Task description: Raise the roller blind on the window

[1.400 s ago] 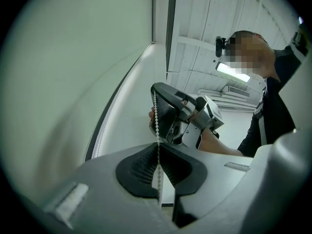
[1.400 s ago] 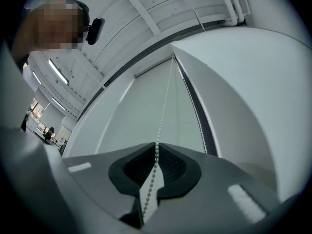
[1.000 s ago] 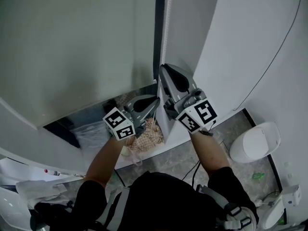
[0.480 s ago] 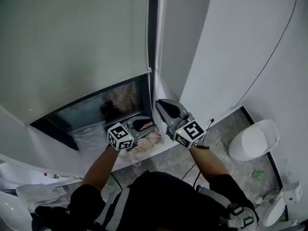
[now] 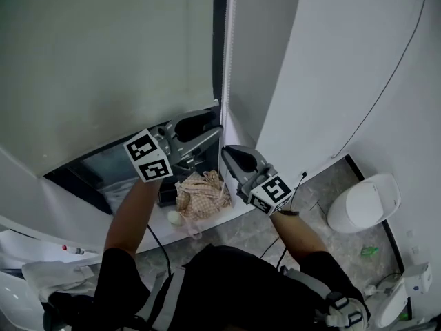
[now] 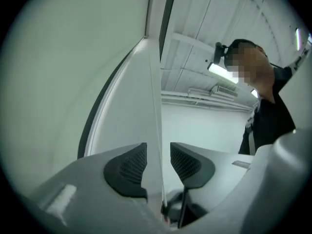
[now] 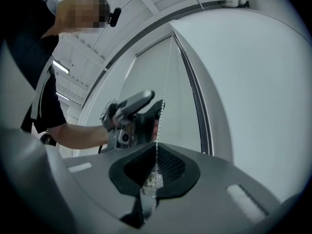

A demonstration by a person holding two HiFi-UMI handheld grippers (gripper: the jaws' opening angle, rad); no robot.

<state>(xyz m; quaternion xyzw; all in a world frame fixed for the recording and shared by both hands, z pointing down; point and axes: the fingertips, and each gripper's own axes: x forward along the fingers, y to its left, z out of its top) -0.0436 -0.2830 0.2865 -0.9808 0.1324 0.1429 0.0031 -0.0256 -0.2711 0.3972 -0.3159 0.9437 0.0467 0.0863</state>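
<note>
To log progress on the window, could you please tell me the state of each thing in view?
roller blind, partly raised, not fully up
bead chain, hanging straight
left tongs, opening, chain between the pads but not gripped
right tongs, shut on the bead chain
checked cloth, crumpled in a heap

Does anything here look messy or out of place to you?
Yes: a checked cloth lies crumpled in a heap on the window sill, with a small white round thing beside it. The cloth looks dropped there rather than folded or put away.
</note>
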